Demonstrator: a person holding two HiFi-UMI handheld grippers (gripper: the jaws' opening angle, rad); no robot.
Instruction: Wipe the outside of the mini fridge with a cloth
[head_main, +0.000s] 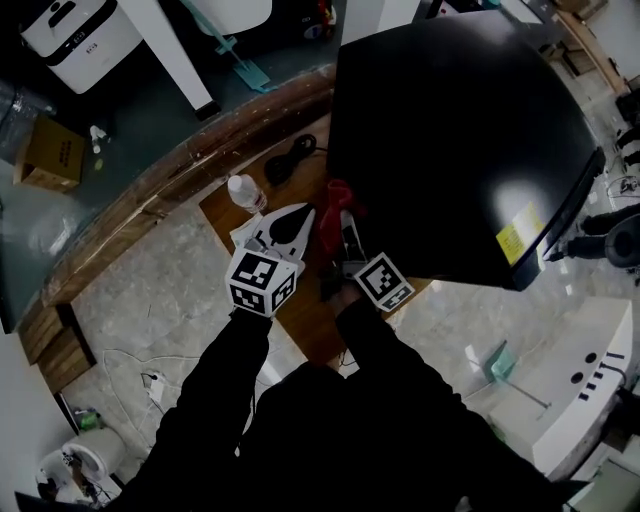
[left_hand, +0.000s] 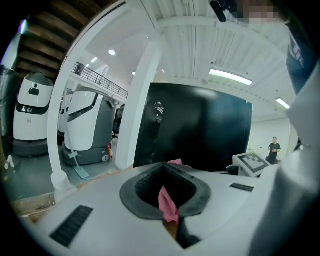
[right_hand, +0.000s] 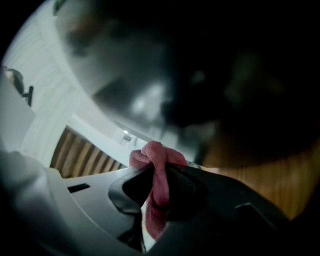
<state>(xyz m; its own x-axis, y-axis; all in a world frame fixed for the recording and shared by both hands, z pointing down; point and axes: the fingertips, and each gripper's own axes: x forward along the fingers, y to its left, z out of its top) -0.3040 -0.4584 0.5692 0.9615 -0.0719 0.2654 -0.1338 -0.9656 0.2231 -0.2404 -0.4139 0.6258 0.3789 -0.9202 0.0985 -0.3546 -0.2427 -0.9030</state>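
Observation:
The black mini fridge (head_main: 450, 130) stands on a wooden platform (head_main: 305, 320), its glossy side just ahead of both grippers. A red cloth (head_main: 338, 197) is bunched between the grippers near the fridge's lower left corner. My right gripper (head_main: 345, 228) is shut on the cloth (right_hand: 156, 162), which bulges above the jaws of the right gripper (right_hand: 160, 172), close to the dark, blurred fridge (right_hand: 225, 60). My left gripper (head_main: 298, 218) sits just left of it. In the left gripper view the left gripper (left_hand: 167, 167) is shut, with a strip of cloth (left_hand: 168, 202) nipped in it, facing the fridge (left_hand: 200, 130).
A white bottle (head_main: 245, 192) and a coiled black cable (head_main: 290, 158) lie on the platform left of the fridge. A cardboard box (head_main: 45, 150), a white machine (head_main: 80, 35) and a mop (head_main: 235, 55) stand beyond the wooden border. White cleaning robots (left_hand: 32, 115) and a pillar (left_hand: 137, 120) are to the left.

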